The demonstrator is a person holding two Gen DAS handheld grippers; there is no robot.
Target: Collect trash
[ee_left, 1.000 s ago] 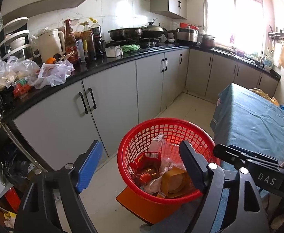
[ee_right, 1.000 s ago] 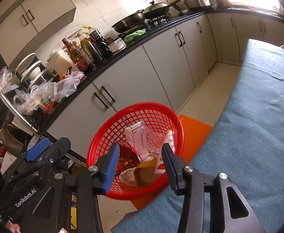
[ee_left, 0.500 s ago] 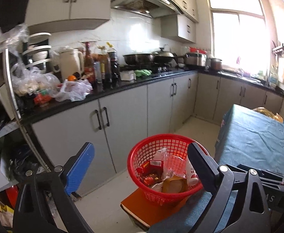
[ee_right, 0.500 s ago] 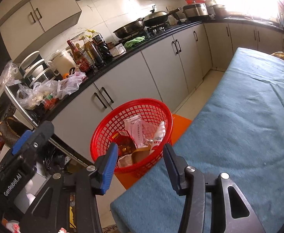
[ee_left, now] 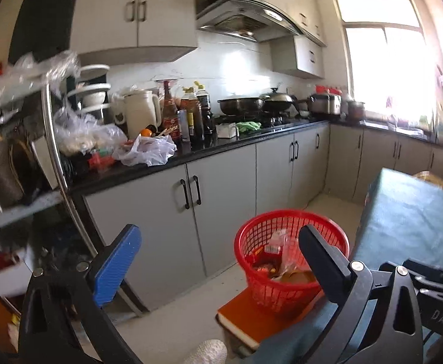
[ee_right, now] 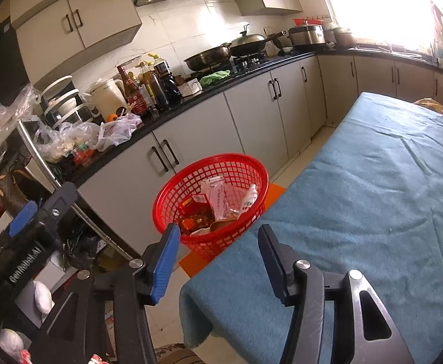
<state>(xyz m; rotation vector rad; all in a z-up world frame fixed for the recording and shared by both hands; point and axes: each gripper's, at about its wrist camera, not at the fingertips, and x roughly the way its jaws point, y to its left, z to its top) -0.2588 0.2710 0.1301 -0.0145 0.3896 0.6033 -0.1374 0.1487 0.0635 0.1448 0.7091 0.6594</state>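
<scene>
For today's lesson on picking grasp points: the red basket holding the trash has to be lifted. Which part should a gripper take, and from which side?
Grip the red basket by its rim, coming from above on the side nearest the blue-covered table. The rim is a thin band that open jaws could straddle; the flared mesh wall is too wide, and trash fills the middle. Both grippers are empty, jaws opening.

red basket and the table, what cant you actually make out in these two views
- Red basket, left wrist view: its near side and part of the trash are hidden behind the left gripper's right-hand finger.
- Basket bottom, right wrist view: covered by piled wrappers; print too small to read.
- Orange stool under the basket: legs hidden, partly behind the blue tablecloth.
- Yellowish thing at the table's far end: cut off by the frame edge, washed out by window glare.
</scene>
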